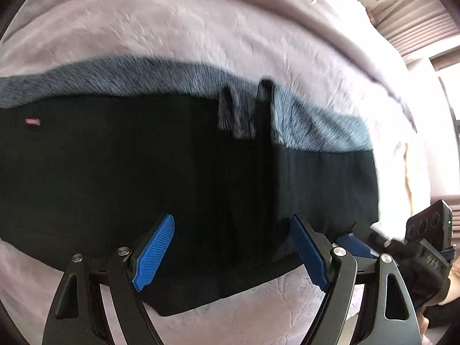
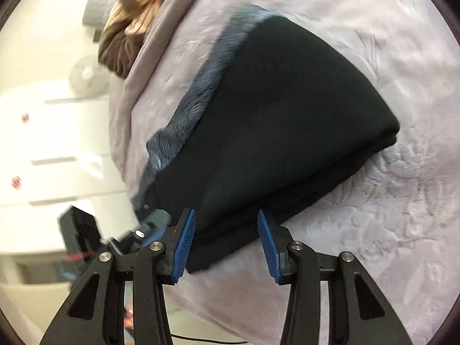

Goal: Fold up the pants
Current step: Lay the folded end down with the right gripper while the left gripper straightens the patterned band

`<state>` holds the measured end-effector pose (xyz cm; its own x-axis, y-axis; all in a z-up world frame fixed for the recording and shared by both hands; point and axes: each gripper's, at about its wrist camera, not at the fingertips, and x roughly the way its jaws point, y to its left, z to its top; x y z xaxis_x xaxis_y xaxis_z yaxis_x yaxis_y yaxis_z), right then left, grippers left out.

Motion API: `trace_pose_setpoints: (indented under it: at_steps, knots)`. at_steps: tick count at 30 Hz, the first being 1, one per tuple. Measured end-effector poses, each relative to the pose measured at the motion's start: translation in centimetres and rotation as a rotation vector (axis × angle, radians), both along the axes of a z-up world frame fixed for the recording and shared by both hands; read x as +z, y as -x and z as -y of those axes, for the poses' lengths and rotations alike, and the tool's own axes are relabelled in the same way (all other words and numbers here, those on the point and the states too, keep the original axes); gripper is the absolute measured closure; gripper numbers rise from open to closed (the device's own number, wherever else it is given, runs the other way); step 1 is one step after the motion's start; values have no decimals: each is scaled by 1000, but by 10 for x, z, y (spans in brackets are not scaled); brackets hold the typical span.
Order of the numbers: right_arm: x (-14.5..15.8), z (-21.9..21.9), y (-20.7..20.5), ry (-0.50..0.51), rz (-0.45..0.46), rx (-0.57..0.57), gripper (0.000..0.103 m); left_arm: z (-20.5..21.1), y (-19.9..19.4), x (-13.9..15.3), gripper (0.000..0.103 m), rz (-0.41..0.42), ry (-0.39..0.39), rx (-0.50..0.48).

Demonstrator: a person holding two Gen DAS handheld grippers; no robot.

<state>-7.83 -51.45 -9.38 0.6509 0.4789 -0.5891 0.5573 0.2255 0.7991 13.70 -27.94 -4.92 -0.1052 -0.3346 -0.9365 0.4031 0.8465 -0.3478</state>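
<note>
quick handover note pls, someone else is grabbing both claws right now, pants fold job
Left claw: open, nothing held, hovering over the near edge of the pants.
Right claw: open, straddling the near corner of the pants; pads not pressing on it.
Pants: black with fuzzy grey-blue lining, lying on the lilac blanket, already doubled over in layers.
Done: at least one fold.
Left: probably one more fold and a tidy of the edges; the lining sticks out along the far side.

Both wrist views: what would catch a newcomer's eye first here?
The black pants, folded, lie on a pale lilac bedspread, with a grey-blue fuzzy lining along their far edge. Blue-padded jaws stand open on both the left gripper and the right gripper, at the near hem.
</note>
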Motion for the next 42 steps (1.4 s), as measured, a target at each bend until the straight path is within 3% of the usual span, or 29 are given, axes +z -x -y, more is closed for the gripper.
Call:
trace_pose_setpoints:
  at_steps: [2,3,4,5,6,9,12,14,15,17,18,19,22,25,27,30,32,34,37,42]
  knots:
    - [-14,5,2,-86,8,-80,55,6,2,-9,26,6,-29,-13]
    - [-21,7,5,-126,12,-120,74,11,3,-11,33,24,-44,-24]
    - [-23,5,7,-127,-12,-129,91,16,5,-10,47,32,-35,-39]
    - [-21,3,7,-124,-22,-125,92,20,8,-10,65,29,-21,-51]
    - [-16,0,4,-120,-15,-119,93,22,11,-6,66,30,-12,-60]
    - [1,-5,3,-68,17,-48,98,18,27,19,66,156,-34,-95]
    - [-8,-13,-9,-33,-17,-2,98,11,30,10,66,191,-91,-84]
    - [-22,-14,-16,-11,-60,29,98,8,27,0,42,191,-114,-65]
    - [-23,-14,-17,-7,-73,49,98,6,25,-1,36,202,-143,-48]
    - [-13,-13,-20,11,-73,111,94,0,25,9,32,216,-127,-35]
    - [-5,-14,-26,27,-76,167,85,-2,25,15,32,228,-128,-37]
    - [9,-15,-28,56,-74,242,76,-3,25,22,32,246,-132,-40]
    - [50,-2,-25,209,3,300,75,4,23,50,32,322,-109,-54]
    - [79,35,-26,398,13,243,76,31,17,65,32,364,-79,-94]
    - [78,60,-35,451,-14,214,79,53,15,65,32,385,-66,-118]
    - [63,79,-60,497,-39,240,80,84,9,50,32,390,-83,-146]
    - [48,74,-81,506,-73,296,80,96,6,30,32,402,-140,-145]
    - [28,61,-92,504,-112,340,80,89,0,7,32,355,-197,-132]
    - [24,45,-99,537,-104,348,80,80,3,4,21,370,-192,-129]
    - [33,20,-101,519,-88,418,80,60,7,5,21,305,-194,-83]
